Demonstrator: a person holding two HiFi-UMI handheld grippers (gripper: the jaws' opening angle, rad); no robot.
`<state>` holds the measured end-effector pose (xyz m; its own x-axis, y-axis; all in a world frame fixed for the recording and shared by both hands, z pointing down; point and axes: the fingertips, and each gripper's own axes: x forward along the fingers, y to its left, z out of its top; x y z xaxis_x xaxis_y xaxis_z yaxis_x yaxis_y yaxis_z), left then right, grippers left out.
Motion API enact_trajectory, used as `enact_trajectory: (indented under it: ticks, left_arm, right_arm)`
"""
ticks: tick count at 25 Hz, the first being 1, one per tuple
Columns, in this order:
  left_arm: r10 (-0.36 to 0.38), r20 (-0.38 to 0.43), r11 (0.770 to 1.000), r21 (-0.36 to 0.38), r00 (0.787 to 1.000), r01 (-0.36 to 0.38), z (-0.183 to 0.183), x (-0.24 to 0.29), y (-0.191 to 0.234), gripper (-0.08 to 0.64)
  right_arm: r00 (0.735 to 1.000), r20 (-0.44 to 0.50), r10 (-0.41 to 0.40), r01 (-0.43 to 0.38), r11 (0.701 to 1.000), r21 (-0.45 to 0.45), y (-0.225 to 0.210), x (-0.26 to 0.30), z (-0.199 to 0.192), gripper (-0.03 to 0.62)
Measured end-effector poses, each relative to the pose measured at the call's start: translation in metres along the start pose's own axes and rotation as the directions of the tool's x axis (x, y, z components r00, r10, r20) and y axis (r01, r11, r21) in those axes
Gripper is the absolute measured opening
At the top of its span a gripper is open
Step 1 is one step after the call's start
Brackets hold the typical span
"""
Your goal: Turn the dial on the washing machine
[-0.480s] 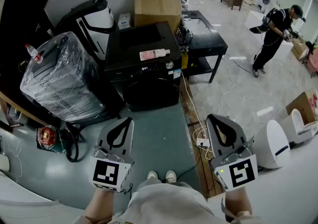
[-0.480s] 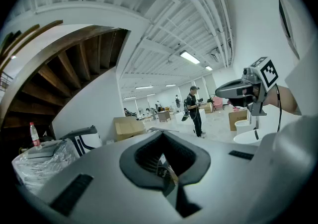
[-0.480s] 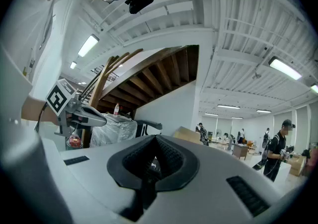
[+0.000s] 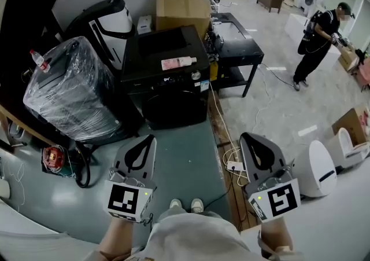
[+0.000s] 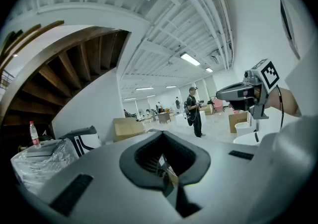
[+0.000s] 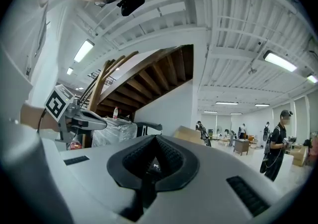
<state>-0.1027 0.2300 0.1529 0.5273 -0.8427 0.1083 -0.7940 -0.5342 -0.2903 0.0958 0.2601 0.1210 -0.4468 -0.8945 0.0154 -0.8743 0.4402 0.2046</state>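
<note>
Left tongs (image 4: 149, 139) and right tongs (image 4: 247, 137) both pressed together, nothing pinched, held low and well short of the washing machine (image 4: 167, 95), tips pointing its way. Left pair before the machine's left half, right pair off beyond its right side, over the floor (image 4: 185, 161) in front of it.

Machine black and boxy, a front loader with a dark round door, standing on that floor. Dial (image 4: 197, 75) a small round silvery knob at the right end of its front control strip, just beside a small lit display (image 4: 167, 80). Untouched.

Pink bottle (image 4: 178, 63) lying on the machine's top near the front edge. Cardboard boxes (image 4: 182, 5) behind the machine, plastic-wrapped bulk (image 4: 69, 89) to its left, black worktop (image 4: 237, 43) to its right. Person (image 4: 321, 40) standing well beyond that side.
</note>
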Motion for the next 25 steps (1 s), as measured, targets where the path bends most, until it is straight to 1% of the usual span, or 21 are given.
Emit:
enact_trajectory:
  ticks: [5,8,9,10,11,16,20,22,25]
  left_arm:
    - [-0.006,0.008,1.000,-0.010,1.000,0.006,0.002,0.003,-0.002,0.020]
    - [-0.007,0.002,1.000,-0.026,1.000,0.007,0.001,0.005,-0.006,0.020]
    - [-0.006,0.002,1.000,-0.026,1.000,0.006,0.000,0.006,-0.007,0.020]
    - [-0.008,0.000,1.000,-0.026,1.000,0.008,0.000,0.007,-0.008,0.020]
    - [-0.009,-0.002,1.000,-0.028,1.000,0.009,0.000,0.008,-0.009,0.020]
    - [-0.012,-0.010,0.999,-0.030,1.000,0.012,-0.004,0.015,-0.009,0.020]
    - [-0.009,-0.018,0.999,-0.034,1.000,0.008,-0.011,0.022,-0.001,0.020]
    - [-0.012,-0.028,0.999,-0.044,1.000,0.011,-0.016,0.029,0.005,0.020]
    - [-0.007,-0.046,0.999,-0.048,0.999,0.004,-0.027,0.043,0.016,0.020]
  right_arm:
    - [1.000,0.000,-0.001,0.001,1.000,-0.004,-0.003,-0.002,-0.002,0.028]
    - [0.998,0.046,-0.052,0.051,0.998,0.034,-0.011,-0.006,0.000,0.032]
    - [0.995,0.064,-0.070,0.067,0.997,0.048,-0.014,-0.007,0.000,0.121]
    - [0.994,0.070,-0.081,0.077,0.996,0.054,-0.016,-0.008,-0.001,0.282]
    - [0.994,0.064,-0.086,0.083,0.995,0.055,-0.018,-0.007,-0.003,0.307]
    - [0.997,0.011,-0.077,0.077,0.997,0.024,-0.022,0.001,-0.019,0.307]
    - [0.997,-0.015,-0.082,0.082,0.997,0.005,-0.027,0.018,-0.029,0.307]
    - [0.995,-0.017,-0.100,0.101,0.995,0.023,-0.035,0.030,-0.034,0.307]
    - [0.991,-0.042,-0.126,0.129,0.989,0.071,-0.048,0.053,-0.050,0.287]
